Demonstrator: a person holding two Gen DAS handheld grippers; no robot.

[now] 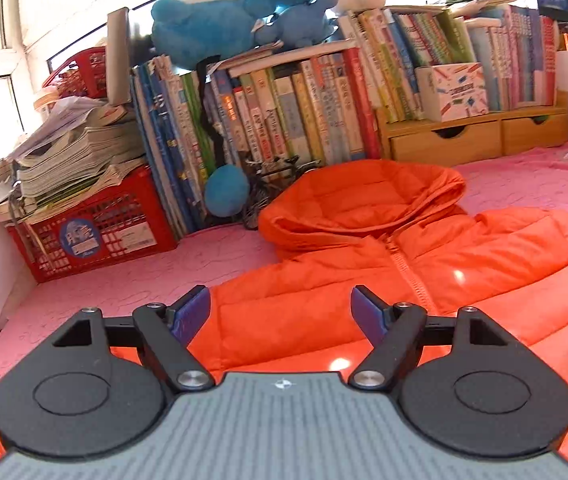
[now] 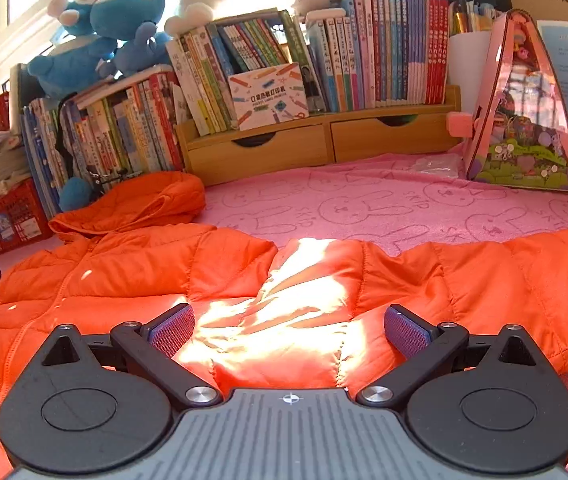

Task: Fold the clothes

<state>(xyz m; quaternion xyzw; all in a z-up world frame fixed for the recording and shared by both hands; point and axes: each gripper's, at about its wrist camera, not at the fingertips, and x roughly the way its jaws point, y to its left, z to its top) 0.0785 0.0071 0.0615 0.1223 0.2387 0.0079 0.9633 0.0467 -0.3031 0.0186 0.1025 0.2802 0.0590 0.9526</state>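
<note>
**A:** What was the room like from your seat?

**B:** I had a pink blanket (image 2: pixel 364 200) printed with rabbits spread across the surface. Behind it stood rows of books (image 2: pixel 384 48), some on a wooden shelf with two drawers (image 2: pixel 324 144). Blue plush toys (image 1: pixel 223 20) sat on top of the books, and a red crate (image 1: pixel 99 228) loaded with papers stood at the far left.

**A:** And the garment?

**B:** I saw an orange puffer jacket (image 1: pixel 464 264) lying flat on the blanket, zip facing up, its hood (image 1: pixel 368 196) bunched toward the books. One sleeve (image 2: pixel 504 272) stretched out to the right, and sunlight glared on the quilting in the middle.

**A:** Your tongs?

**B:** My left gripper (image 1: pixel 279 316) was over the jacket's chest just beside the zip, jaws spread wide, nothing between them. My right gripper (image 2: pixel 288 330) was over the sunlit patch near the sleeve, also gaping wide and empty. Whether either touched the fabric, I couldn't tell.

**A:** Anything smaller?

**B:** A pink triangular toy box (image 2: pixel 524 112) stood at the far right.
</note>
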